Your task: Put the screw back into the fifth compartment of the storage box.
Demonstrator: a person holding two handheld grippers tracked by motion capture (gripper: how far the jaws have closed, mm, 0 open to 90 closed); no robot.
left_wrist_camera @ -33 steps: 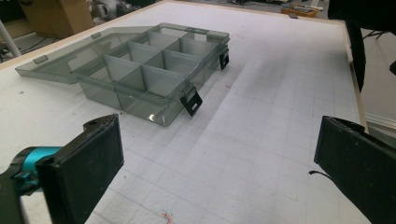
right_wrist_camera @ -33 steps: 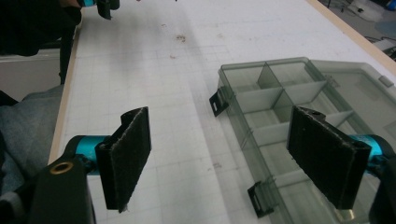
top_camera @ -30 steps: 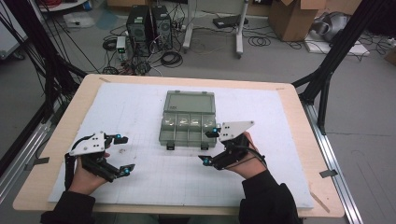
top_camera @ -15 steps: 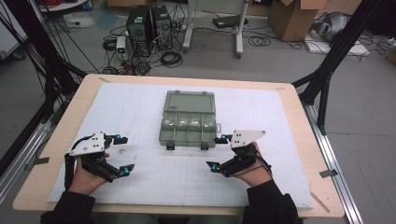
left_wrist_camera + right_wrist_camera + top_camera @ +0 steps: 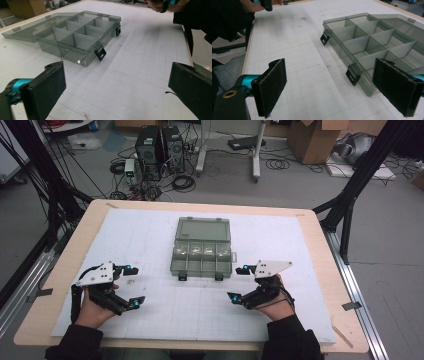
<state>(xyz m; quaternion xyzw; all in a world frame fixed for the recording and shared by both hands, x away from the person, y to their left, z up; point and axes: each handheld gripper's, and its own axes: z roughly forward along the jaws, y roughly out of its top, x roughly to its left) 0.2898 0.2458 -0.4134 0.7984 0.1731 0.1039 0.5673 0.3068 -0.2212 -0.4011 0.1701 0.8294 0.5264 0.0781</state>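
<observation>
A clear smoky-grey plastic compartment box (image 5: 202,250) lies mid-worktop (image 5: 310,227) with its lid already flat open behind it and its two black latches hanging loose; its cells look mostly empty. The left tool (image 5: 131,286) and right tool (image 5: 238,282) flank it, jaws wide apart, holding nothing, so whatever handling is intended seems not yet begun.

box: clear grey plastic organiser case (image 5: 202,260), lies flat, approx centre of white gridded mat (image 5: 150,310)
lid: open (image 5: 202,229), folded back flat on mat, far side of base, hinged to it
compartments: divider walls make 2 rows, 4 per row in the high view; contents can't tell, some glare in far row
latches: 2 black clips (image 5: 183,277) on near front wall, hanging down, unfastened
pose: front wall faces person's side, long edge approx parallel to table edge
</observation>
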